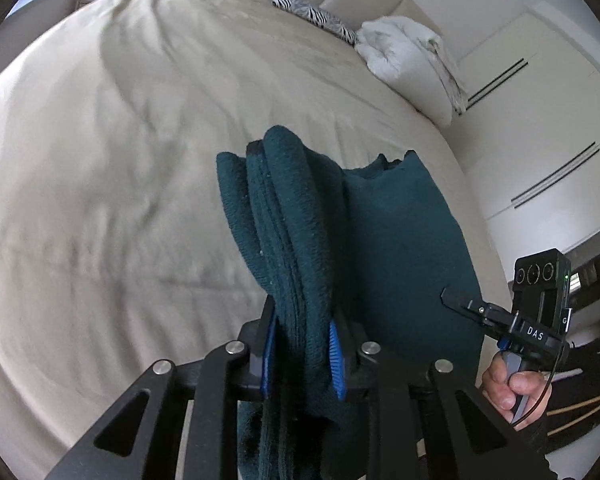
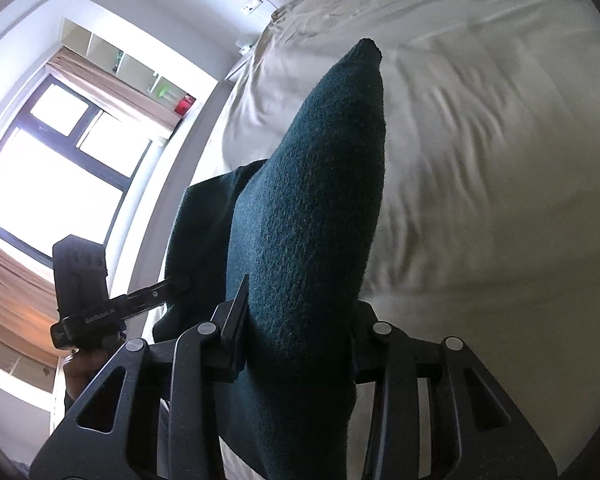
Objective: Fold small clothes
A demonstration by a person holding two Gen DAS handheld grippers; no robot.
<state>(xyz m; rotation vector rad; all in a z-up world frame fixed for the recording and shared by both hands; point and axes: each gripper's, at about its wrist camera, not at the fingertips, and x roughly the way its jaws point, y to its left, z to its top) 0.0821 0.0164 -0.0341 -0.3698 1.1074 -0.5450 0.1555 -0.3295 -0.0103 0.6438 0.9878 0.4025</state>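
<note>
Bunched edges of a dark teal fleece garment (image 1: 400, 240) are clamped in the left gripper (image 1: 302, 344) and right gripper (image 2: 296, 344), so it is held stretched between them above the bed (image 1: 100, 200) for folding.

The dark teal knitted garment (image 1: 296, 240) is bunched into thick upright folds between two blue-padded fingers, its ribbed ridges running from 6 o'clock up toward 12 in the left wrist view. A flatter panel of the same cloth spreads away toward 3 o'clock, its top edge ragged and dipped. In the right wrist view the garment (image 2: 312, 216) rises as one fuzzy rounded cone, tip at 12 o'clock, a slack flap hanging toward 9 o'clock.
</note>
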